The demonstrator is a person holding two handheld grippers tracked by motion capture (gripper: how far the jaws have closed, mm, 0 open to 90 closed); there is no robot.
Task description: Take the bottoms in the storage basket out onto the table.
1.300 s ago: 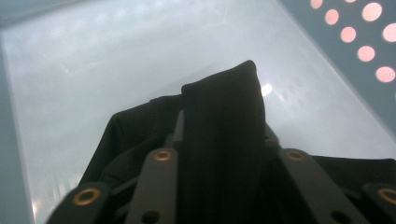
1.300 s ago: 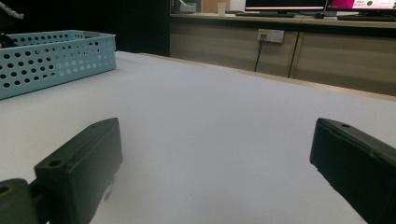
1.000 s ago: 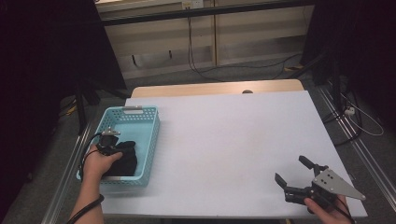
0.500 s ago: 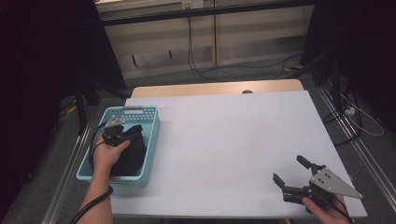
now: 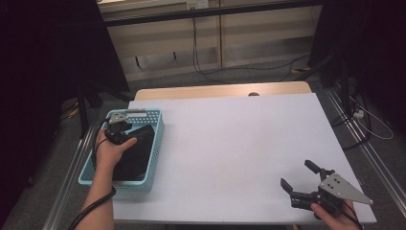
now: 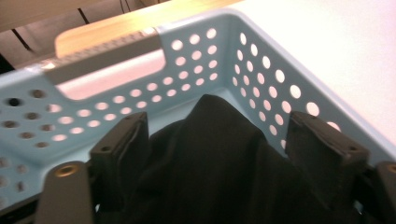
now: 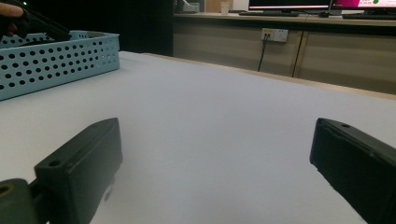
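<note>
Black cloth [image 6: 219,163] in blue basket [image 6: 261,60]

The left gripper [image 5: 125,135] is a black handheld tool with a small grey metal plate on top and a black cable trailing from it along the bare forearm. Its blocky matte black pads [image 6: 122,151] each carry a small screw hole, with a brass-coloured rivet lower down. The right gripper [image 5: 301,181] is black too, topped by a grey three-cornered plate dotted with small holes. No sleeves are visible.
</note>
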